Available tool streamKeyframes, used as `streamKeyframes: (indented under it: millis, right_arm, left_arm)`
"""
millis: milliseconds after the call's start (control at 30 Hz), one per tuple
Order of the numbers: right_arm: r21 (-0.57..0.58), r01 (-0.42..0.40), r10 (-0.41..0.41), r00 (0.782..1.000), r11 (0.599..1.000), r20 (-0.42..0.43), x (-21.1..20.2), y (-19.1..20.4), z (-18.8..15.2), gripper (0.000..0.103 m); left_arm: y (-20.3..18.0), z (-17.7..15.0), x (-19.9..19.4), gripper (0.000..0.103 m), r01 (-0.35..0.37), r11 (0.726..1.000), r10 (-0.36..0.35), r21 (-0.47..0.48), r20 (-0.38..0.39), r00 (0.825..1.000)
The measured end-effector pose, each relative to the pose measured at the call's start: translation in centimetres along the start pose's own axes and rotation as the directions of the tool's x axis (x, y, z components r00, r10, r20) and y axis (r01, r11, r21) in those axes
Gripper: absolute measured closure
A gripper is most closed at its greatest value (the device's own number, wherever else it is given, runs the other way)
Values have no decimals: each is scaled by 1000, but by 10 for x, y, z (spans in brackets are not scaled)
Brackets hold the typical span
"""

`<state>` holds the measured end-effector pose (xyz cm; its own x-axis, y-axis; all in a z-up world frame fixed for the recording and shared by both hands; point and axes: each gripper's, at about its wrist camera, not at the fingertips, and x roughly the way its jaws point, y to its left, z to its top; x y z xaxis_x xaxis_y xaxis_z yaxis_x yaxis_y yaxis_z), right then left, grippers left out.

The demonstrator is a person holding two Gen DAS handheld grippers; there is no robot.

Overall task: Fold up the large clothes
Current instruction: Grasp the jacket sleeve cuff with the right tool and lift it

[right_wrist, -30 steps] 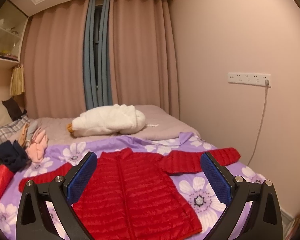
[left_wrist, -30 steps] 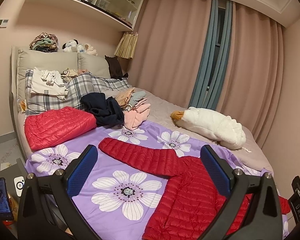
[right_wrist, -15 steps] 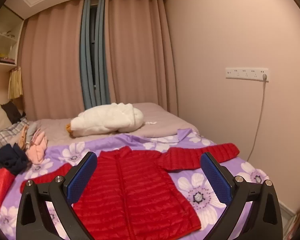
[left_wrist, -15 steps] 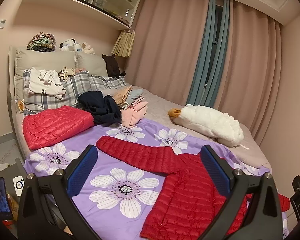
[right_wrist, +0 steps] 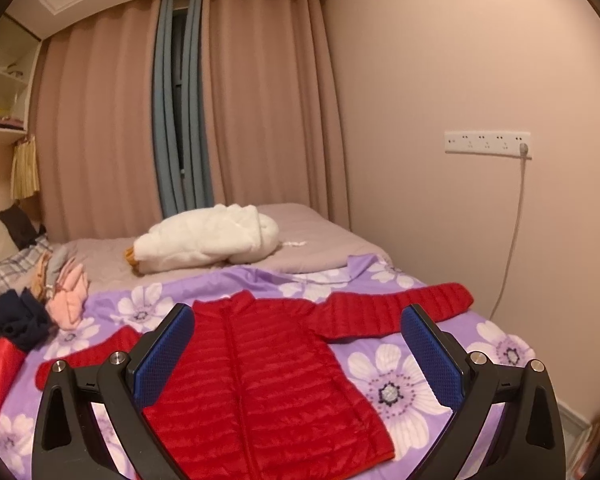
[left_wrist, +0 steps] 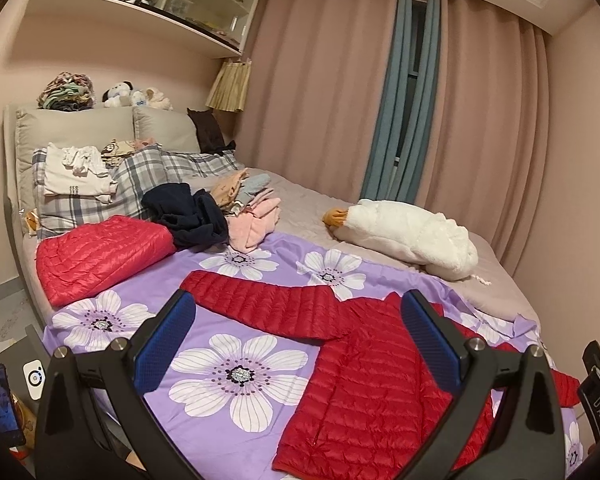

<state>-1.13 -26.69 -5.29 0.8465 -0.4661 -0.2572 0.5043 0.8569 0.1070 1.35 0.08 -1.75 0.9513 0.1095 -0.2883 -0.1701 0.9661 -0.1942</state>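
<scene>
Two grippers hang over the near edge of the bed point(left_wrist: 500, 280), both with their blue-padded jaws spread wide and nothing between them: the left gripper point(left_wrist: 298, 340) and the right gripper point(right_wrist: 296, 346).

Laid flat and zipped on the purple floral sheet point(left_wrist: 236, 376) is the red down jacket point(right_wrist: 260, 368), hem toward the near edge, collar toward the far side. One sleeve point(left_wrist: 260, 304) stretches toward the headboard end and the other sleeve point(right_wrist: 400, 312) toward the foot-end corner by the wall. By my reading the spreading-out is done and no fold has been made yet.

Next, I judge, each gripper must drop to a sleeve cuff, close on the thin quilted fabric, and carry it across the chest. The puffy, slick shell may slide on itself, so a firm pinch near the cuff seems wise.

An already folded red down jacket point(left_wrist: 100, 256) sits at the headboard-side edge, beside a dark navy garment point(left_wrist: 188, 216) and a pile of pink clothes point(left_wrist: 256, 220). A white goose plush point(left_wrist: 404, 236) lies along the far edge.

As for containers, the wall shelf point(left_wrist: 140, 4) above the headboard holds loosely stacked clothes; what lies behind its glass doors is unclear.
</scene>
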Motion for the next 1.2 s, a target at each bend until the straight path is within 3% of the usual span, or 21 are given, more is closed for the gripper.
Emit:
streamKeyframes:
  millis: [233, 367, 433, 500, 667, 800, 900, 967, 1000, 1067, 1100, 1133, 1200]
  right_arm:
    - [10, -6, 6, 1000, 1000, -22, 24, -17, -2, 1]
    - [42, 25, -22, 997, 999, -70, 70, -51, 0, 1]
    - [55, 64, -59, 994, 996, -89, 99, -76, 5, 1]
    - [58, 133, -127, 987, 989, -101, 127, -99, 12, 1]
    - [82, 272, -257, 953, 959, -162, 196, -163, 24, 1]
    - [145, 326, -279, 921, 934, -270, 258, -223, 15, 1]
    - [192, 382, -300, 887, 904, -352, 299, -256, 0, 1]
    - [249, 382, -260, 874, 890, -411, 326, -275, -16, 1]
    - [276, 390, -244, 862, 879, -444, 340, -284, -26, 4]
    - [312, 427, -214, 817, 849, -535, 368, -298, -48, 17]
    - [337, 424, -181, 806, 840, -564, 380, -303, -58, 32]
    - [368, 416, -140, 798, 832, -586, 389, -307, -69, 39]
    - [383, 432, -131, 784, 817, -606, 401, -312, -83, 40]
  left_arm:
    - [14, -2, 31, 0, 27, 999, -30, -45, -57, 998]
    - [35, -5, 69, 0, -30, 994, 22, -105, -82, 996]
    - [42, -6, 94, 0, -45, 993, 39, -112, -56, 998]
    - [50, -5, 132, 1, -62, 993, 53, -96, -90, 995]
    - [85, -10, 201, 1, -78, 975, 43, -210, -168, 985]
    - [112, -21, 238, 1, -172, 942, 120, -289, -190, 974]
    - [122, -31, 266, 1, -250, 928, 192, -277, -221, 956]
    - [125, -40, 289, 1, -278, 923, 212, -267, -250, 945]
    - [128, -45, 296, 1, -290, 920, 217, -265, -272, 938]
    - [131, -57, 312, 2, -303, 911, 213, -281, -309, 927]
    - [130, -63, 319, 2, -313, 909, 220, -274, -324, 920]
    - [129, -66, 322, 2, -319, 912, 227, -258, -328, 917]
    - [124, -72, 329, 2, -326, 919, 245, -221, -327, 913]
